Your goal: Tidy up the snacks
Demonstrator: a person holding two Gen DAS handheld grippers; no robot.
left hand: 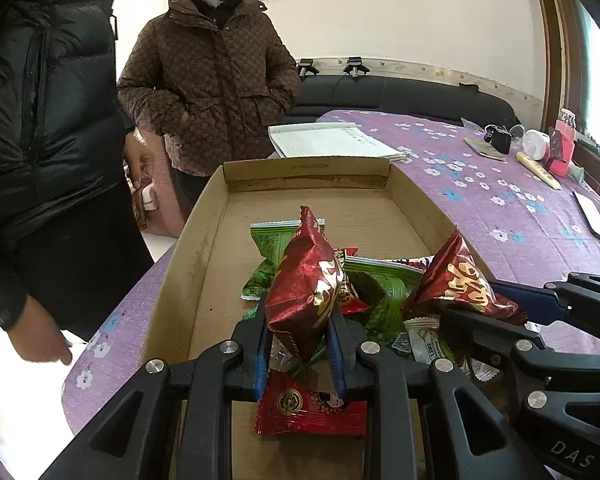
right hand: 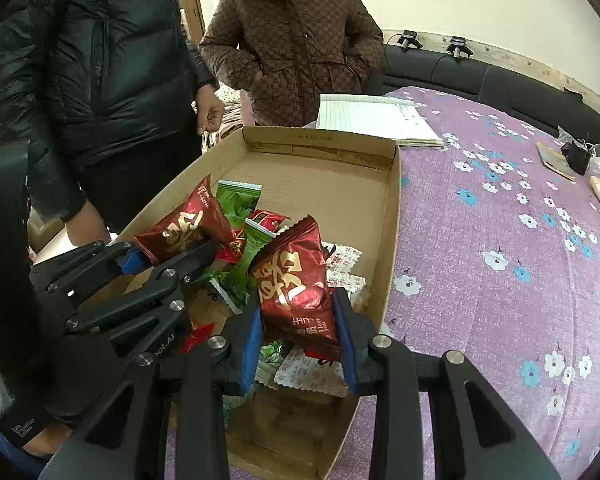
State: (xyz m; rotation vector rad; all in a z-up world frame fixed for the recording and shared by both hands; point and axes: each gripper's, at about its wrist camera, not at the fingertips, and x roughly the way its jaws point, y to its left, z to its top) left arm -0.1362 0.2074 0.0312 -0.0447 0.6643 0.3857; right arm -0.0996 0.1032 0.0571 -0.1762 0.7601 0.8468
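Observation:
A shallow cardboard tray (left hand: 204,240) (right hand: 388,216) on the purple flowered tablecloth holds a heap of red, green and white snack packets. My left gripper (left hand: 300,344) is shut on a dark red packet with gold lettering (left hand: 304,284) and holds it upright above the heap. It also shows in the right wrist view (right hand: 180,228), with the left gripper (right hand: 160,264) at the left. My right gripper (right hand: 300,340) is shut on a second dark red packet (right hand: 296,276), lifted over the tray's near right part. That packet (left hand: 460,280) and the right gripper (left hand: 512,312) show in the left wrist view.
Two people stand at the table's far left side, one in a black jacket (left hand: 40,100), one in a brown jacket (left hand: 216,76). An open notebook (left hand: 332,140) lies behind the tray. Small items (left hand: 536,148) and a phone (left hand: 592,216) sit at the far right. A dark sofa (left hand: 400,96) is behind.

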